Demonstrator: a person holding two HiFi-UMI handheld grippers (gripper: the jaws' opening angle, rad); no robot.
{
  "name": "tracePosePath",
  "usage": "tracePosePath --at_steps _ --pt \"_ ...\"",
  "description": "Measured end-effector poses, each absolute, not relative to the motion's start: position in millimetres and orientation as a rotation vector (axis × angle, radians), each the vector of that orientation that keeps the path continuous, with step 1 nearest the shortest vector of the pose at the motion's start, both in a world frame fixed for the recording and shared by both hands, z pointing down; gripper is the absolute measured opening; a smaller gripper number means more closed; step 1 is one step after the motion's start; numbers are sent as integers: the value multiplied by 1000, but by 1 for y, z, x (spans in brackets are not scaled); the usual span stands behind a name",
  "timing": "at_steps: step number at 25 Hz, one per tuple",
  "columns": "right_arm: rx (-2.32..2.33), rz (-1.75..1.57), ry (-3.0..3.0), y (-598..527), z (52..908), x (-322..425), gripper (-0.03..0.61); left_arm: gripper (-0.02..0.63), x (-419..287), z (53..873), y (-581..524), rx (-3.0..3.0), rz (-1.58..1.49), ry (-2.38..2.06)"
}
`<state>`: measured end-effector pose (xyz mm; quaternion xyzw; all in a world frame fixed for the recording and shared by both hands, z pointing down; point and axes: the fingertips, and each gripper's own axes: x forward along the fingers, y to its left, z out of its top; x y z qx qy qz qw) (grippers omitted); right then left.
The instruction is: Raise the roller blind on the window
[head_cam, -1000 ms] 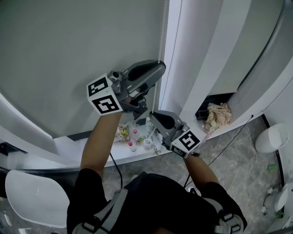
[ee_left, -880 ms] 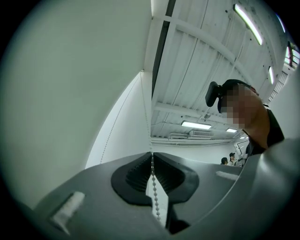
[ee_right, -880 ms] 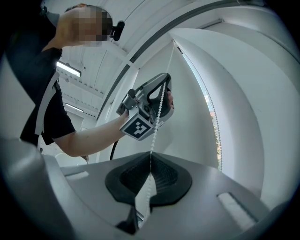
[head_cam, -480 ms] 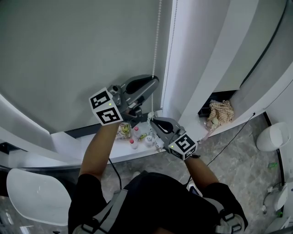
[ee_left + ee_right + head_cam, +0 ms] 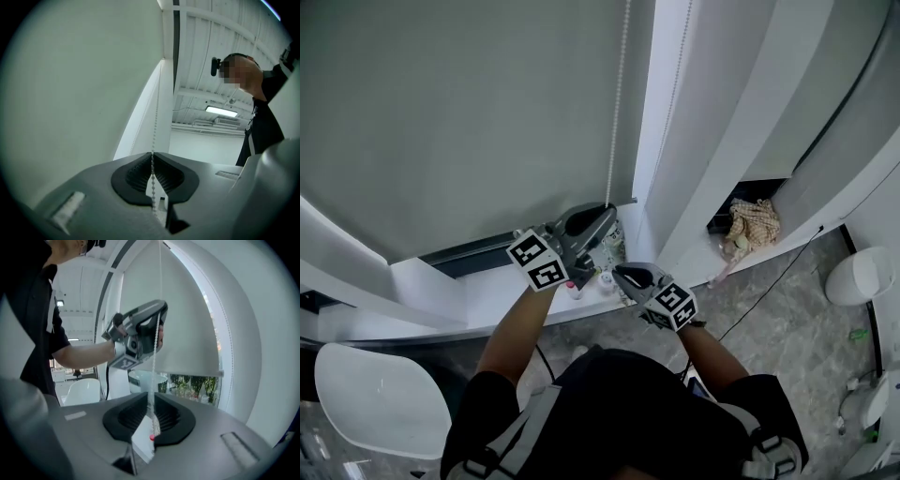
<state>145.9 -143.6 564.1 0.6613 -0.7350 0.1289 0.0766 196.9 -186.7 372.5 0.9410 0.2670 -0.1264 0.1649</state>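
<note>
L hand-held gripper [image 5: 152, 157] clamped on bead chain [image 5: 154, 117] | R hand-held gripper [image 5: 151, 398] just loosening on it | greenery [image 5: 192, 385]: right gripper view only

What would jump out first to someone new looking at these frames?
Two grippers share one bead chain beside the grey blind. The left gripper is clamped on it, and the right gripper is just below. The right gripper's jaws have just been opening slightly, with the bead chain between them. A checked cloth lies off to the right.
</note>
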Motion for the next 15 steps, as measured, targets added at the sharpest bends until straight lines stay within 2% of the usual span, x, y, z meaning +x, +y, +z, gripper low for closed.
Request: tracePosePath --at_steps 2,9,15 --pt "2049 318 -2255 -141 532 152 121 14 193 371 -190 2695 -354 755" --pt "2282 -243 -2402 -148 343 178 127 15 186 365 -203 2661 -379 725" --pt "2287 -455 -2441 -179 251 184 127 14 178 365 -200 2680 -381 724"
